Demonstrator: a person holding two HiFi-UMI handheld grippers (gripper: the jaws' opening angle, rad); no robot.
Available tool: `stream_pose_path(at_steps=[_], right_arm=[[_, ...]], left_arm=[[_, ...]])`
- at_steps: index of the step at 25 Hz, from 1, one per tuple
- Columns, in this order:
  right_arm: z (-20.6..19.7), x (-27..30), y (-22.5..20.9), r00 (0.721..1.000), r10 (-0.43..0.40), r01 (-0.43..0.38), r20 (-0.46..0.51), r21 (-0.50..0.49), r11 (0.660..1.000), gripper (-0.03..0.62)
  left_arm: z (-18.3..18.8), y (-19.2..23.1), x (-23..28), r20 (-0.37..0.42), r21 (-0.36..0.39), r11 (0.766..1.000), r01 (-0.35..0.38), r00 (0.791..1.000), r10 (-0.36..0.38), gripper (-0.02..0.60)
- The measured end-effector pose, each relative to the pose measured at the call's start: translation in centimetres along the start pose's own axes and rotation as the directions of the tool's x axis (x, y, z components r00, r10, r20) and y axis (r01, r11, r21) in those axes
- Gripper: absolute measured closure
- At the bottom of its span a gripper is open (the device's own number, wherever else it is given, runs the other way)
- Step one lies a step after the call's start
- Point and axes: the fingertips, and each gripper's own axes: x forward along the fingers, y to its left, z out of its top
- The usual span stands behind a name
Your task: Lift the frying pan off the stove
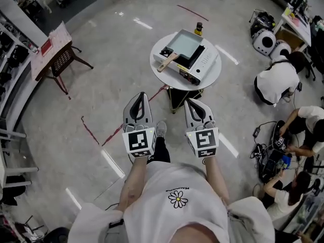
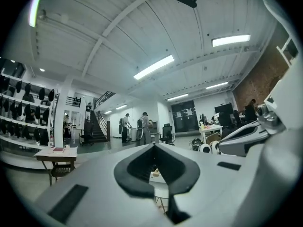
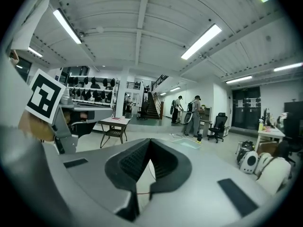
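A square grey frying pan point(image 1: 183, 44) with a wooden handle point(image 1: 167, 62) sits on a white portable stove point(image 1: 201, 64) on a small round white table point(image 1: 163, 47), a few steps ahead of me. Both grippers are held up in front of my chest, well short of the table, with nothing in them. In the head view the left gripper point(image 1: 142, 95) points towards the table's left side and the right gripper point(image 1: 191, 102) towards its underside. The left gripper point(image 2: 153, 146) and the right gripper point(image 3: 149, 141) both have their jaws closed together.
A dark bottle point(image 1: 199, 29) stands just beyond the round table. A wooden side table point(image 1: 52, 52) with a red book is at the far left. People point(image 1: 277, 81) sit on the floor at the right among cables and gear point(image 1: 271, 158). Red tape lines point(image 1: 119, 130) cross the floor.
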Motion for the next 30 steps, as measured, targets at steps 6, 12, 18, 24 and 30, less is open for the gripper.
stream_pose_path(at_steps=[6,12,18,24,30], right_arm=[[1.5,7.4,-1.1,0.999,-0.026,0.027,-0.043,0.015,1.0,0.591],[2.4,14.8,-1.7,0.996,-0.04,0.043,-0.083,0.04,0.998,0.591],[2.8,19.6,-2.9,0.99,-0.078,0.084,-0.118,0.043,0.996,0.591],[2.2,21.6,-4.2,0.982,-0.106,0.118,-0.154,0.072,0.99,0.591],[1.0,23.3,-5.3,0.982,-0.107,0.12,-0.153,0.075,0.99,0.591]], left_arm=[[-0.9,3.8,6.8,-0.015,-0.013,0.999,0.037,0.999,-0.037,0.583],[-1.8,7.7,13.4,-0.017,-0.019,0.996,0.086,0.996,-0.086,0.583],[-3.5,10.8,18.1,-0.056,-0.026,0.994,0.103,0.993,-0.105,0.583],[-5.0,12.0,20.5,-0.095,-0.051,0.993,0.103,0.99,-0.107,0.583],[-5.9,10.9,21.6,-0.108,-0.043,0.992,0.122,0.986,-0.126,0.583]])
